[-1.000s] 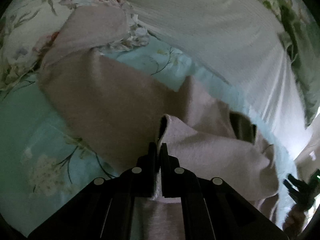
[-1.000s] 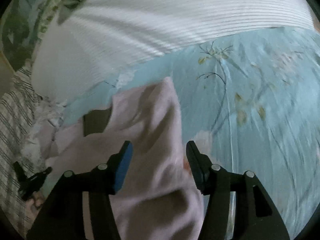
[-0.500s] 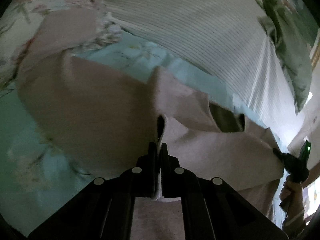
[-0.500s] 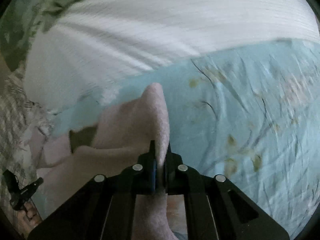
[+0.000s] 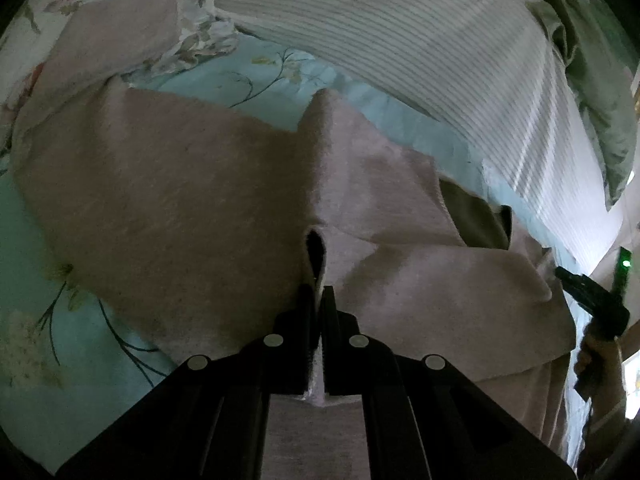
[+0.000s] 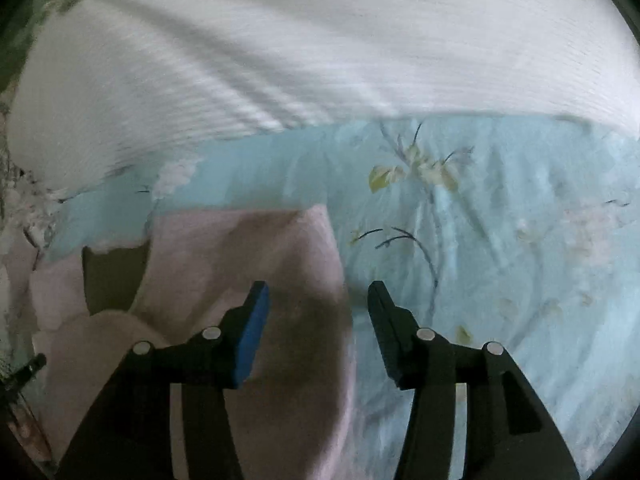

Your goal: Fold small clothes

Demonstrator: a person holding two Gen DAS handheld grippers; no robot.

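Left gripper (image 5: 318, 294) pinching pink garment (image 5: 192, 208)

The pink garment (image 5: 224, 208) ran out of frame at 6 o'clock beneath the left tongs (image 5: 318, 300). At 12 o'clock in the right view, the white ribbed cover (image 6: 280, 60) was motion-blurred.
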